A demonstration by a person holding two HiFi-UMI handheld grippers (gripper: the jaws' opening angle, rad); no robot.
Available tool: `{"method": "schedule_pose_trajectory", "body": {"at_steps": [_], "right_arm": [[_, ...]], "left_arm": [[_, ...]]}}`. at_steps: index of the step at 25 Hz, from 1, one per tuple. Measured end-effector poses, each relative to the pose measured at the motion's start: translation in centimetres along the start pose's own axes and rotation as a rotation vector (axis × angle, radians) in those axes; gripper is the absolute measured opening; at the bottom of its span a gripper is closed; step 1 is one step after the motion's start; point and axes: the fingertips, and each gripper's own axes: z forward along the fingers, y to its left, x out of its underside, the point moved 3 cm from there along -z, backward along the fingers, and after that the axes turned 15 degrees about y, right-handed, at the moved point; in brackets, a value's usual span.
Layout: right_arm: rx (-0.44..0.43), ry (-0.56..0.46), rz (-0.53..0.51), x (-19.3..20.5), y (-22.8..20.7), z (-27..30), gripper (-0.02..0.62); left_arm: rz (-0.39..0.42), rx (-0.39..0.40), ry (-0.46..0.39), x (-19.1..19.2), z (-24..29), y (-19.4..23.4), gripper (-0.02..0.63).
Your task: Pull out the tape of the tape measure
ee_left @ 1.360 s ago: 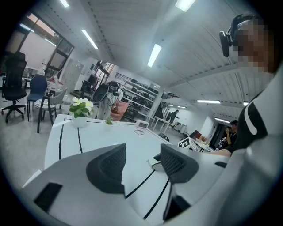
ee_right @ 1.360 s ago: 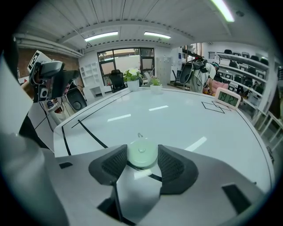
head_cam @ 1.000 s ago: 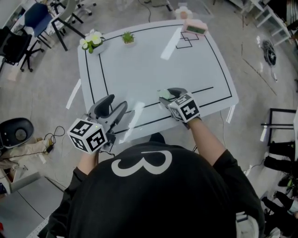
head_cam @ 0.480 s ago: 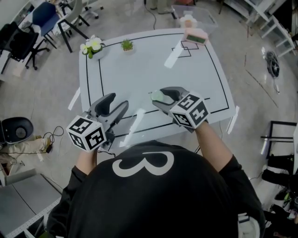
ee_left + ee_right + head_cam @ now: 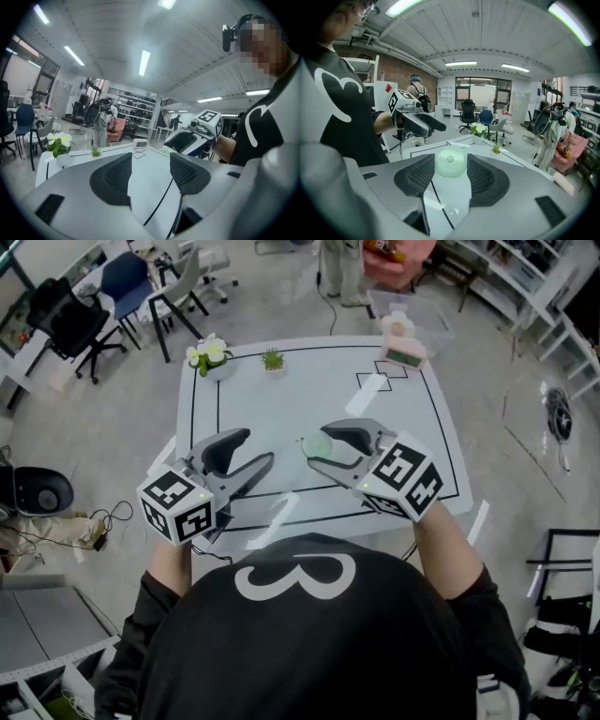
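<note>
**A:** Where's the tape measure?

**B:** In the right gripper (image 5: 318, 447). Its jaws are clenched on the pale green, round tape measure (image 5: 450, 163), one pad on each side. It's held up off the desk (image 5: 281, 404), I'd guess so the case stays steady and the tape has free air to run into.

**A:** And the other one?

**B:** The left gripper (image 5: 258, 446) has its jaws released, with only desk showing through the gap. It hangs beside the right one, apart from it, likely placed to catch the tape's end. No tape is out yet.

**A:** Anything farther off?

**B:** White flowers (image 5: 210, 353) and a small plant (image 5: 273, 360) stand at the far edge, and a pink object (image 5: 404, 354) at the far right corner, all well apart from the work.
</note>
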Motion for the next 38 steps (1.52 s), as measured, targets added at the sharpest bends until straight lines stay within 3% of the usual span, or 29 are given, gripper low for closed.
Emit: {"method": "schedule_pose_trajectory", "body": {"at_steps": [5,10,14,25,38], "right_arm": [[-0.027,-0.008,-0.088,-2.2,0.9,-1.2,0.222],[-0.038,0.009,-0.15,-3.6,2.0,-1.4,0.222],[-0.036,0.018,-0.165,-4.7,2.9,-1.0,0.222],[-0.081,0.032,-0.129,-5.9,4.4,0.0,0.222],[-0.108,0.035,-0.088,-5.5,4.6,0.9,0.222]], "left_arm": [[0.138,0.03,-0.001,-1.8,-0.2,-2.1,0.242],[0.216,0.06,-0.005,-2.8,-0.7,-3.0,0.225],[0.26,0.057,-0.002,-3.0,-1.3,-3.0,0.159],[0.236,0.129,0.037,-1.9,-2.4,-2.6,0.029],[0.232,0.144,0.072,-1.1,-2.1,-2.2,0.008]]}}
